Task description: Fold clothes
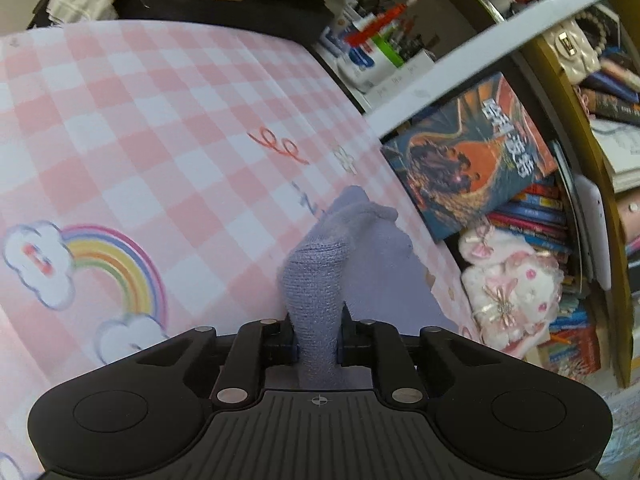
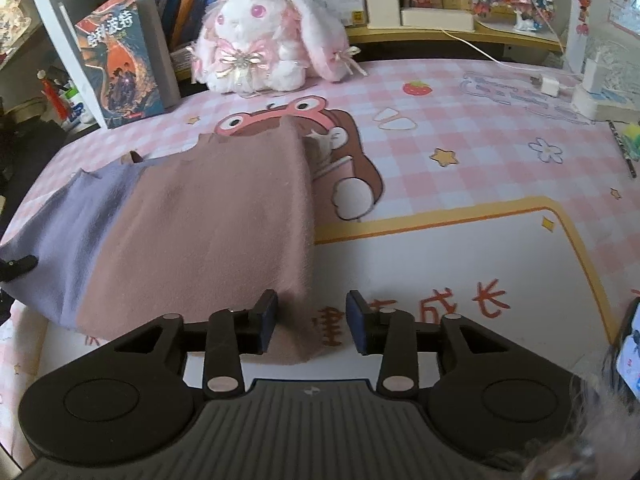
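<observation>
A two-tone garment, dusty pink [image 2: 208, 216] with a lilac part [image 2: 68, 232], lies spread on the pink checked table mat [image 2: 460, 128]. In the left wrist view my left gripper [image 1: 318, 344] is shut on a bunched fold of the lilac cloth [image 1: 324, 276], lifted off the mat [image 1: 160, 128]. My right gripper [image 2: 312, 316] stands open at the garment's near right corner. The pink hem lies between and under its blue-padded fingers [image 2: 267, 320]. A black part [image 2: 18, 266] pokes in at the lilac edge on the far left.
A white and pink plush rabbit [image 2: 264, 40] sits at the back of the mat beside an upright book [image 2: 116, 64]. Bookshelves run behind. Chargers and a cable [image 2: 576, 88] lie at the back right. A phone [image 2: 630, 352] shows at the right edge.
</observation>
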Demonstrator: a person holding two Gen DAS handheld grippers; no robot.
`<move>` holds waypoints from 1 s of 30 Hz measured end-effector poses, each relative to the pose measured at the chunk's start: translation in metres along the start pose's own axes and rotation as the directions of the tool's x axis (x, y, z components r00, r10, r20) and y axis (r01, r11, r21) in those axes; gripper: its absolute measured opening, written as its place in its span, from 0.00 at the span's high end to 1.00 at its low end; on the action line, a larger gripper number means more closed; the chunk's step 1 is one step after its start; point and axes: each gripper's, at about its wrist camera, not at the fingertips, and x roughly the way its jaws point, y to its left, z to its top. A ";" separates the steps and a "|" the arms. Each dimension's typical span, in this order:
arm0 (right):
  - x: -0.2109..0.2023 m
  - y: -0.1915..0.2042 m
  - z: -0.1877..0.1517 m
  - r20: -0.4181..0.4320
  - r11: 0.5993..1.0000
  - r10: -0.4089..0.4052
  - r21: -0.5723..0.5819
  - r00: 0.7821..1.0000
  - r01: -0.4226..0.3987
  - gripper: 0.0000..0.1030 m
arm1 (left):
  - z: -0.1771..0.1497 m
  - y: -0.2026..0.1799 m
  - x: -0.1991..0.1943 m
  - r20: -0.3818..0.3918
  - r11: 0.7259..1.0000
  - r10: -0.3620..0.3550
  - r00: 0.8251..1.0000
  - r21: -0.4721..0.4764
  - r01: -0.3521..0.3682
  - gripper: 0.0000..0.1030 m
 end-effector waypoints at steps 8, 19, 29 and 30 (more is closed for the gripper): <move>0.011 0.014 0.005 -0.044 0.995 0.091 -0.030 0.995 -0.092 0.62 | 0.005 0.006 -0.003 0.002 1.000 0.002 1.000 0.005 -0.002 0.86; 0.024 0.001 0.011 -0.105 0.968 0.248 -0.012 0.963 -0.251 0.82 | -0.006 -0.062 -0.028 0.080 0.982 -0.059 0.995 0.184 0.043 0.88; 0.030 -0.015 0.013 -0.119 0.932 0.356 -0.023 0.927 -0.361 0.82 | -0.087 -0.171 -0.040 0.017 0.892 -0.172 0.985 0.427 0.148 0.87; 0.031 -0.017 0.013 -0.121 0.929 0.365 -0.022 0.923 -0.370 0.82 | -0.096 -0.182 -0.041 0.008 0.879 -0.182 0.983 0.450 0.160 0.87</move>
